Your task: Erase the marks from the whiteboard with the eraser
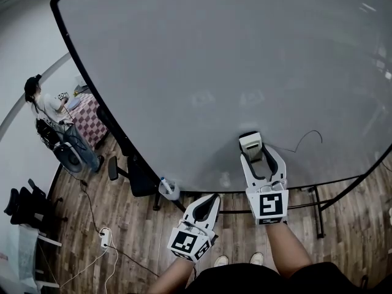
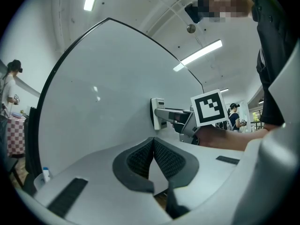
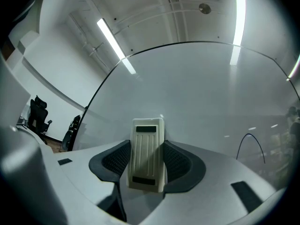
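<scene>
A: Where's the eraser (image 3: 147,153)?
B: Clamped upright in the right tongs (image 1: 262,159), its face seemingly flat on the whiteboard (image 1: 214,60), low down near the bottom edge
A: And the marks?
B: One thin black curved line (image 1: 308,138), near the eraser on its right. The rest looks clean
A: So wiping is nearly done?
B: I'd judge so. The next move calls for sliding the eraser rightward over that line, with pressure on the board
A: And the left tongs (image 1: 206,202)?
B: Closed on nothing, low, off the board

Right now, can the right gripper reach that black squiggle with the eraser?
Probably yes: the right gripper holds the eraser at the whiteboard, with only bare board between it and the black squiggle.
</scene>
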Motion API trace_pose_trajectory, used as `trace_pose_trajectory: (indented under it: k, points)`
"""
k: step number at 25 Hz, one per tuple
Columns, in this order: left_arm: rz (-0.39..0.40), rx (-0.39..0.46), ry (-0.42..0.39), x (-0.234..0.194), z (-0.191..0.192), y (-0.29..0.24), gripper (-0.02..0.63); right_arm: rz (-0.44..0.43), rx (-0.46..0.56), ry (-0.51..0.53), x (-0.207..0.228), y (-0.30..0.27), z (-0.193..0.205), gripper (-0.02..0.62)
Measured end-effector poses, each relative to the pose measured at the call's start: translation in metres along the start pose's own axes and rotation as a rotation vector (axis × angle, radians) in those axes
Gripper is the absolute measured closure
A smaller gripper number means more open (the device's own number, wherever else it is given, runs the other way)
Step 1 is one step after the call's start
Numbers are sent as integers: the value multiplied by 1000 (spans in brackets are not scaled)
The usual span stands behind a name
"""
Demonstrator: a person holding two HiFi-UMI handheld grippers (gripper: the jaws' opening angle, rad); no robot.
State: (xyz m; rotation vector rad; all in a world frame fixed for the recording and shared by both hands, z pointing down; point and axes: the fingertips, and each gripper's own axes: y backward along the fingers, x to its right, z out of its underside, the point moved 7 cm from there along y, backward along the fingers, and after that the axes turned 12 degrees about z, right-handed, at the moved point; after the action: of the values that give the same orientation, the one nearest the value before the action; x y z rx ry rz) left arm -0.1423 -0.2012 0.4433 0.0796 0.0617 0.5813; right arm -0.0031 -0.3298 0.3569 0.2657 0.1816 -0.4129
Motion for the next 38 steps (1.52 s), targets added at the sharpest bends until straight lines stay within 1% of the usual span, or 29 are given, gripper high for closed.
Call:
trace_pose_trajectory:
  k: [11,15,21,23,26,30,33,38]
  points:
    - [31,-9,-5,9,1,-13,587,43,-6,-26,22,8,8,350]
    - [47,-13,-11,15,1,-22,588,80,-16,-25,41,15,22,350]
    - [52,-28,-13,23,4,-33,588,92,-20,-25,58,25,36,350]
    - [60,-29,-17,23,2,-38,588,93,-5,-21,63,25,38,350]
    - [71,-28,-10,26,2,-42,588,99,5,3,70,28,40,350]
    - [49,-47,-3,25,4,-46,588,112,-45,36,81,32,48,350]
    - [26,-62,1,28,7,-54,588,114,-41,99,93,36,52,350]
    - [25,-68,2,33,8,-59,588,109,-12,199,102,41,52,350]
